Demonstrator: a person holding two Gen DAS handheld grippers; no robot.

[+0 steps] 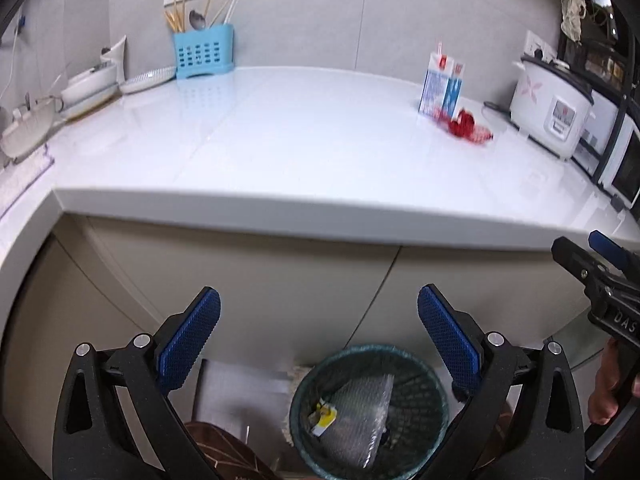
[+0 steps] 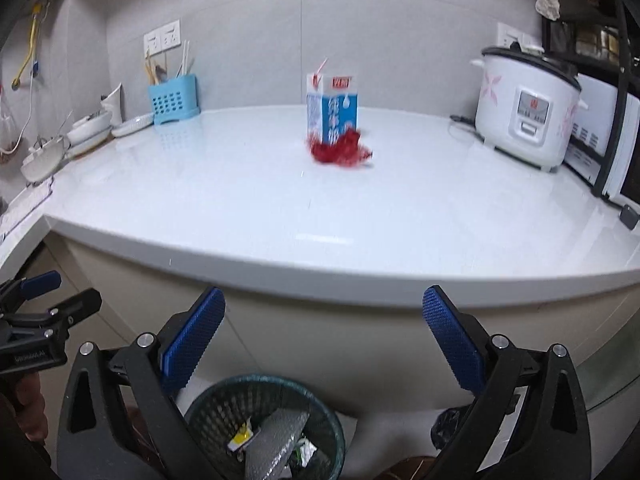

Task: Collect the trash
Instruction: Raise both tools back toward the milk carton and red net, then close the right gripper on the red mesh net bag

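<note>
Both grippers hang in front of the white counter (image 2: 320, 216), above a dark mesh bin (image 1: 368, 412) on the floor by the cabinet. The left gripper (image 1: 319, 332) has its jaws spread wide with nothing between the blue pads, and the right gripper (image 2: 324, 332) stands just as wide and just as empty. In the bin lies a flat silver bubble-wrap pouch (image 1: 360, 416), tilted, its long axis running from the rim down toward the bottom, with a small yellow-and-white scrap (image 1: 324, 418) beside its lower end. On the counter, well back from the edge, a blue-and-white milk carton (image 2: 332, 110) stands upright, long axis vertical, a straw (image 2: 321, 66) poking up and leaning from its top. Touching its base on the near side is a crumpled red wrapper (image 2: 340, 152), blurred, spread low and wider than it is tall. A white rice cooker (image 2: 528, 112) sits to the right of the carton, well apart from it, and a blue utensil holder (image 2: 173, 99) stands at the far left against the wall, next to stacked plates and bowls (image 2: 108, 126).
</note>
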